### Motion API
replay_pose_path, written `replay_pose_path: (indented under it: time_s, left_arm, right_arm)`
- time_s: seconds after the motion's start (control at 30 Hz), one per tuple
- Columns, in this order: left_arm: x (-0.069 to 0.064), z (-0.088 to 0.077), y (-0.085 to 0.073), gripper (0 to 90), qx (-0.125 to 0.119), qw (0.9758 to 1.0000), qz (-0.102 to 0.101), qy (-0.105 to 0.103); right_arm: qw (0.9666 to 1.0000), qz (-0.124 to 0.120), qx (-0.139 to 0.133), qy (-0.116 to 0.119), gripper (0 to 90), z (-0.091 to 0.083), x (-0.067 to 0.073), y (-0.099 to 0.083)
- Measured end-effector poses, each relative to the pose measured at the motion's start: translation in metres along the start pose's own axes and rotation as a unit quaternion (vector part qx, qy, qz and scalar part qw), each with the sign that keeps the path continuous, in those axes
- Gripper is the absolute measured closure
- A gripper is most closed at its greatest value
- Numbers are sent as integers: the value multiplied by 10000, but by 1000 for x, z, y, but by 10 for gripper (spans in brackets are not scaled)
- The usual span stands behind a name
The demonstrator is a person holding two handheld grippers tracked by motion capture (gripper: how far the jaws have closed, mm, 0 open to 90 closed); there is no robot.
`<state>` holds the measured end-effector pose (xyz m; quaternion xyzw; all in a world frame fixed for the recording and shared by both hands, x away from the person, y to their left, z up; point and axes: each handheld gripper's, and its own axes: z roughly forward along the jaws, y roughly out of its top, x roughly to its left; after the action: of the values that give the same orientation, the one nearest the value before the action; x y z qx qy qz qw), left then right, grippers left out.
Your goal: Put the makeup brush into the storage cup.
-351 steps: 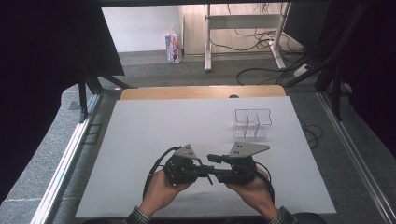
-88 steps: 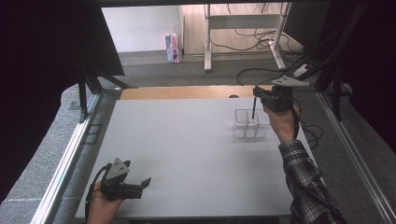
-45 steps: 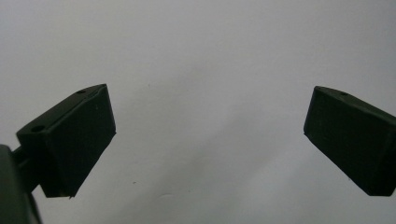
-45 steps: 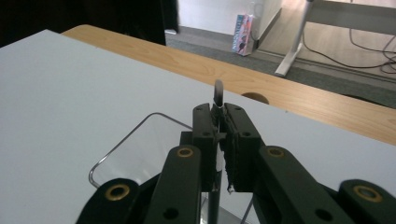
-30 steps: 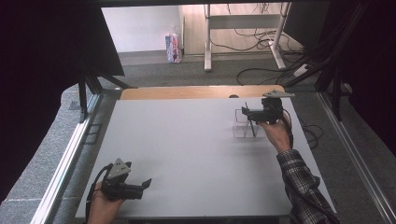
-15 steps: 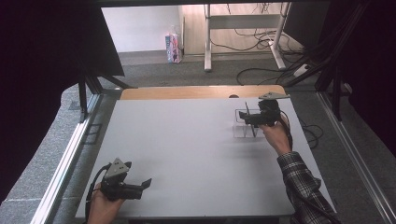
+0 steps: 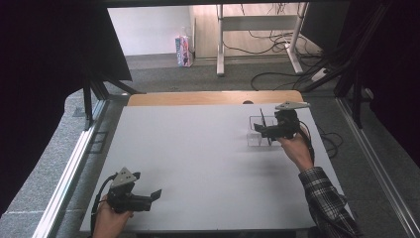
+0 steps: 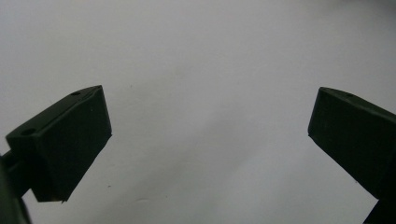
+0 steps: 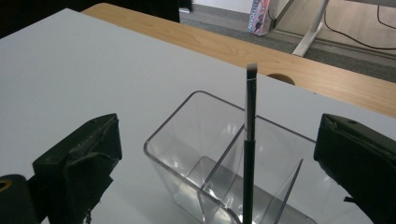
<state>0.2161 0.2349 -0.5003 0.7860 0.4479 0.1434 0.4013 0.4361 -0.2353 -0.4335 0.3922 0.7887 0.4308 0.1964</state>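
Two grippers open, empty: right gripper (image 9: 215, 177) jaws wide, brush (image 9: 250, 140) upright between them inside clear organizer (image 9: 187, 126); left gripper (image 8: 210, 140) wide over table (image 8: 196, 56).

A lab-style recording bay inside an office room.

A white bench (image 7: 208, 158) filled the middle, framed by dark curtains (image 7: 44, 74) at 9 and 3 o'clock and metal rails (image 7: 74, 158) along its sides. Beyond it, toward 12 o'clock, lay grey carpet (image 7: 163, 74), a white desk frame (image 7: 257, 29) with loose cables (image 7: 277, 44) around it, and a small carton (image 7: 183, 50) at 11 o'clock.
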Motion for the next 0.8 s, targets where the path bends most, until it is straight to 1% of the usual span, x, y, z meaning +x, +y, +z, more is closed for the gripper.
replay_pose_path:
  time_s: [0.17, 0.23, 0.33, 0.47, 0.6, 0.8]
  left_arm:
    - [1, -1, -1, 0, -5, 10000, 10, 72]
    - [1, -1, -1, 0, 34, 9999, 28, 98]
    - [1, 0, 0, 0, 68, 9999, 46, 84]
    - [0, 0, 0, 0, 46, 9999, 94, 73]
    - [-1, 0, 0, 0, 66, 9998, 168, 77]
    - [-1, 0, 0, 0, 74, 9998, 178, 92]
  right_arm:
    - [10000, -24, 51, 59, 5, -6, 4, -4]
    - [9999, -36, 84, 63, 5, -8, 6, -5]
    - [9999, -57, 94, 105, 5, -12, 10, -8]
    - [9998, -60, 112, 182, 5, -16, 14, -11]
    - [9997, -87, 130, 196, 5, -20, 17, -14]
    - [9996, -100, 91, 233, 5, -26, 22, -20]
